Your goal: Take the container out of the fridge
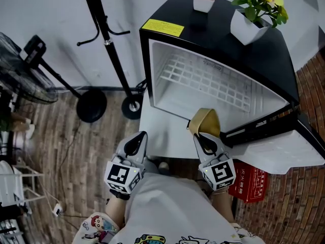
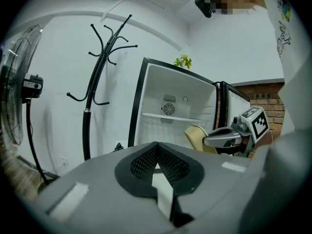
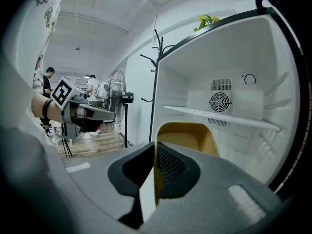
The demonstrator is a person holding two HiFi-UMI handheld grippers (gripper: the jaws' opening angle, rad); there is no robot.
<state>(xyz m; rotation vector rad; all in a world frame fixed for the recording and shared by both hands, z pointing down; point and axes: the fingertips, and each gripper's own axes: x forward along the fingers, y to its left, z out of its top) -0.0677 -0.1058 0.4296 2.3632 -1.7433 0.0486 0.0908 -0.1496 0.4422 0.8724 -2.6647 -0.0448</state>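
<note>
A yellow open-topped container (image 1: 204,121) hangs at the front edge of the open black fridge (image 1: 264,55), below its white shelf (image 3: 219,115). My right gripper (image 1: 199,135) is shut on the container's near rim, and the right gripper view shows that rim (image 3: 187,133) pinched between the pads (image 3: 168,167). My left gripper (image 1: 143,134) is shut on nothing, to the left of the fridge opening. In the left gripper view its tips (image 2: 157,144) meet, and the container (image 2: 196,135) and right gripper (image 2: 210,140) show beyond them.
The fridge door (image 1: 284,151) swings open to the right, with a red box (image 1: 249,182) on the floor below it. Two potted plants (image 1: 256,17) stand on the fridge top. A black coat stand (image 1: 109,39) and a fan (image 1: 20,70) stand to the left on the wooden floor.
</note>
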